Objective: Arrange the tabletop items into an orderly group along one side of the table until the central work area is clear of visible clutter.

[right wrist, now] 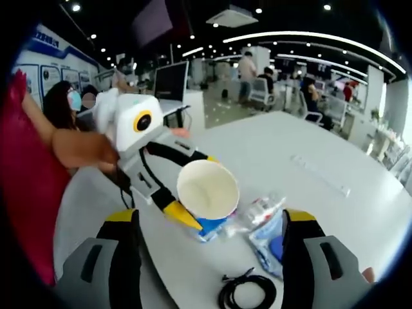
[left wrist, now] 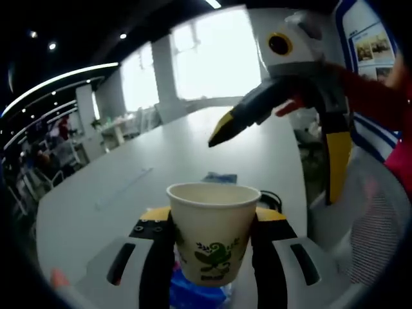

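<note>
I see the paper cup (left wrist: 213,232) held between the jaws of my left gripper (left wrist: 212,241); the two jaws press on its sides, so this gripper is clenched on it. The cup is cream-white with a green leaf print on its wall, wider at the rolled rim than at the base, and it looks empty inside. In the left gripper view it stands upright, its long axis vertical and its mouth up. In the right gripper view the same cup (right wrist: 207,188) is seen from above, lifted over the white table (right wrist: 322,161) and over some clear plastic bags with blue print (right wrist: 261,225). A black coiled cable (right wrist: 248,293) lies on the table near the edge. My right gripper (right wrist: 209,257) has its jaws spread wide with nothing between them; it appears also in the left gripper view (left wrist: 283,148), hanging above the table.
</note>
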